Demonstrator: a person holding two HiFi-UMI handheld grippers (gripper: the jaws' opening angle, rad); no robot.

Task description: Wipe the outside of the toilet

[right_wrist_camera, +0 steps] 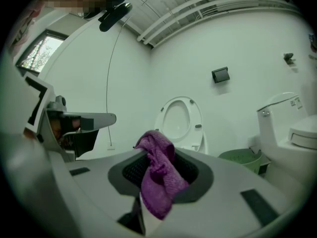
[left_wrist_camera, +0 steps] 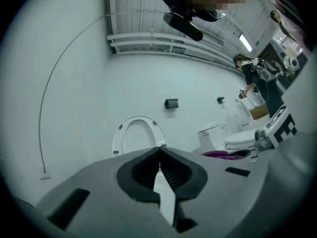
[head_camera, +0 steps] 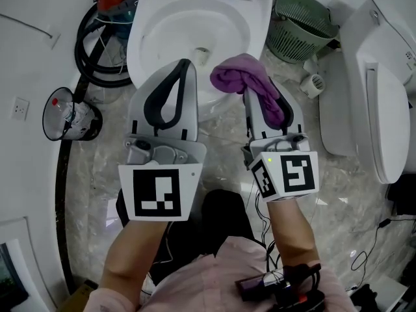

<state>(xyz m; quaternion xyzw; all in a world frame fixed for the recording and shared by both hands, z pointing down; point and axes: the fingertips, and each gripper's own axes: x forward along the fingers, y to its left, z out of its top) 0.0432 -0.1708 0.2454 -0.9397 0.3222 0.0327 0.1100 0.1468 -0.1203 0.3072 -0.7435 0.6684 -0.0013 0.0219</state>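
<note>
**A:** Nearest: pink shirt (head_camera: 214, 272), bottom edge. Left gripper (head_camera: 187, 64)?

**B:** Jaws shut tip to tip, nothing between. Hangs over the near rim of the toilet (head_camera: 140, 47).

**A:** Right gripper (head_camera: 250, 91)?

**B:** Clamped on the purple cloth (head_camera: 239, 75). Cloth is bunched at the tips, its tail lying back along the jaws toward the person.

**A:** Toilet's lie?

**B:** Straight ahead, long axis near-to-far. Bowl front points at the person, seat (right_wrist_camera: 181, 119) raised at the far end. Green basket (head_camera: 300, 26) to its right.
</note>
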